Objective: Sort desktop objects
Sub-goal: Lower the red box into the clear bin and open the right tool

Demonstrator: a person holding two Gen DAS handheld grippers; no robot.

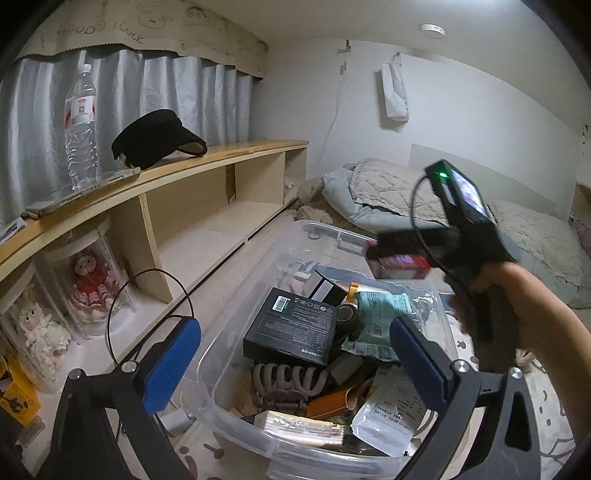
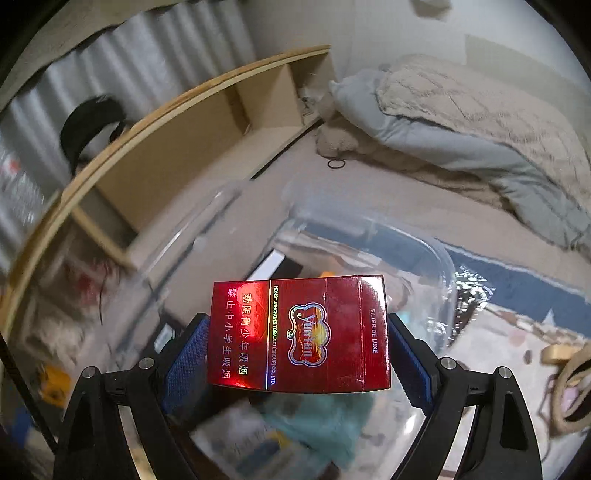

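- Blue-padded fingers of the right gripper (image 2: 297,354) clamp a red cigarette pack (image 2: 298,334) by its two short ends — the pack lies crosswise between the pads, broad face toward the camera.
- Glossy foil covers that red cigarette pack; a thin holographic stripe runs across it beside a panel of yellow-green Chinese characters.
- Readable on it: a scroll-shaped "Yunyan" emblem, "HONGYUNHONGHE TOBACCO (GROUP) CO., LTD." along the stripe, and "FILTER DE LUXE" near the far end.
- Below and behind the pack is the clear plastic bin (image 2: 424,254), blurred, with a teal packet (image 2: 325,421) showing under the pack.
- From the left wrist view, the left gripper (image 1: 291,354) stands open with nothing between its pads, hanging over the near part of the bin.
- Inside the bin: a grey-brown claw hair clip (image 1: 288,376), a black box (image 1: 291,326) with a barcode and small print that looks like "UGREEN", the teal packet, and a white sachet (image 1: 391,410) whose print is too small to read.
- Farther on, a hand (image 1: 517,306) holds the right gripper over the bin's far side, the red pack in it.
- On the wooden shelf (image 1: 221,155) at left: a black visor cap (image 1: 155,138) and a water bottle (image 1: 81,122) with a red-and-white label.
- Farthest, a valance (image 1: 129,33) over the grey curtains is scrawled "GOOD LUCK".
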